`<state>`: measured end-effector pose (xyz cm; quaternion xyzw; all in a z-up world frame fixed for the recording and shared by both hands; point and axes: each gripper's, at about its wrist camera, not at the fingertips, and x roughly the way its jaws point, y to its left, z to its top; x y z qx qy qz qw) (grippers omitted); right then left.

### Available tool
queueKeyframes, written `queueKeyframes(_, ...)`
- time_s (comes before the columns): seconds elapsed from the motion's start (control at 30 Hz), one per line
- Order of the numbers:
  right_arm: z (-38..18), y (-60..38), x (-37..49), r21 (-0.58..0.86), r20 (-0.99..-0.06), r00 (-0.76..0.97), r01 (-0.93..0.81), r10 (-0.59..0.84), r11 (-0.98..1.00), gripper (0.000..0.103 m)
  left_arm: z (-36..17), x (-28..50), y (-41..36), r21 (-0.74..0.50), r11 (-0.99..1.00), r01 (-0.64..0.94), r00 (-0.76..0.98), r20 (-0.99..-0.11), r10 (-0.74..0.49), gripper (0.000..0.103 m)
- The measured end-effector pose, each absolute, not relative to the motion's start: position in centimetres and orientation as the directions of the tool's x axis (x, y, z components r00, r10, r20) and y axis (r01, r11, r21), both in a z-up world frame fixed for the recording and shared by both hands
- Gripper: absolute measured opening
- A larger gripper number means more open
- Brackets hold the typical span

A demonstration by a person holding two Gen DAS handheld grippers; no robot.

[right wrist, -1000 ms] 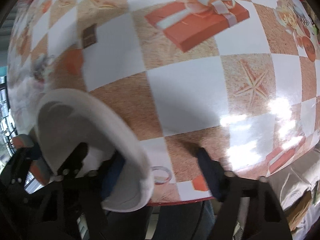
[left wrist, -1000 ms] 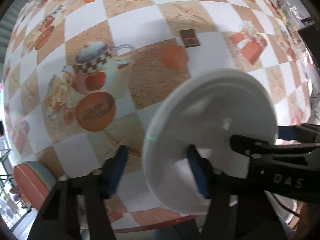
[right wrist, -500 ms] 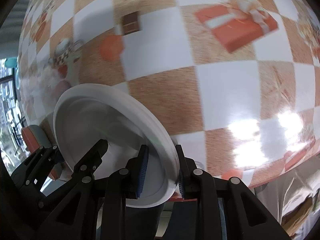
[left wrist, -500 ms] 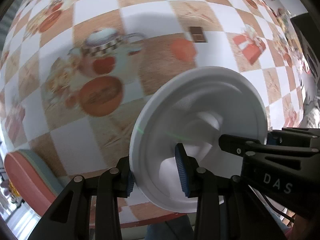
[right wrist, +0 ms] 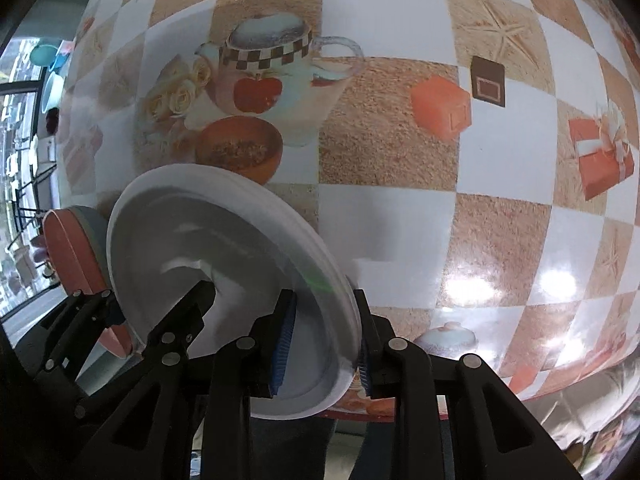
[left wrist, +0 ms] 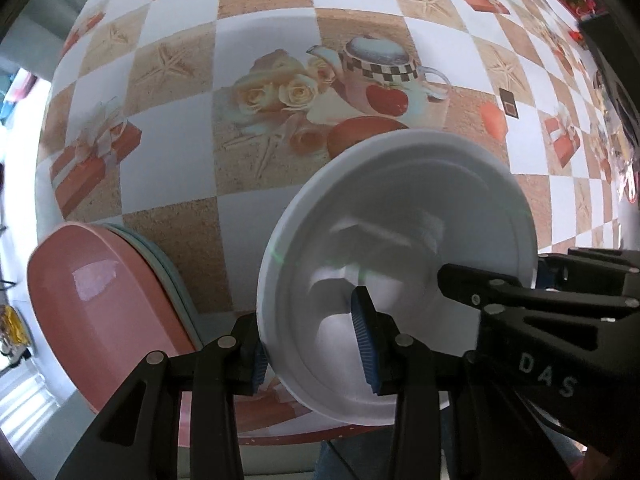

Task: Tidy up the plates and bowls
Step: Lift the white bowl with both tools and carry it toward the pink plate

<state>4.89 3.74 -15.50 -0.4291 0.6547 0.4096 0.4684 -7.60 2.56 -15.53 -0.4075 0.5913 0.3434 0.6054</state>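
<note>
A white plate (left wrist: 400, 240) hangs tilted above the patterned table, gripped on two sides of its rim. My left gripper (left wrist: 310, 354) is shut on its near-left rim, one blue pad inside the dish and one behind it. My right gripper (right wrist: 322, 350) is shut on the opposite rim in the same way. The right gripper (left wrist: 532, 268) shows at the plate's right side in the left wrist view. In the right wrist view, the white plate (right wrist: 224, 272) has the left gripper (right wrist: 154, 296) on its left side. A stack topped by a pink plate (left wrist: 100, 312) lies just to the left.
The table (right wrist: 384, 236) wears a glossy checked cloth printed with a teapot, roses, gift boxes and starfish. Its near edge (left wrist: 280, 436) runs just under the grippers. The pink plate stack (right wrist: 72, 256) has teal plates beneath and overhangs the table's left corner.
Both grippers closed onto the white plate's rim. Both hands then carried it leftward over the cloth, so the teapot print and the pink plate stack now sit much nearer.
</note>
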Motion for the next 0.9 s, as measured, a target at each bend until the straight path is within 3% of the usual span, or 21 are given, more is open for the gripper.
queueKeyframes(0.37,-15.4,3.2,3.2,0.121,-0.966,-0.181,-0.948,-0.185,0.296,0.030,-13.6,-7.2,2.0,-0.083,0.422,-0.903,0.067,-0.996,-0.051,0.042)
queueKeyframes(0.9,-10.0,3.8,3.6,0.120,-0.978,-0.164,-0.948,-0.131,0.294,0.030,-8.8,-6.1,3.1,-0.081,0.463,-0.882,0.114,-0.993,0.043,0.042)
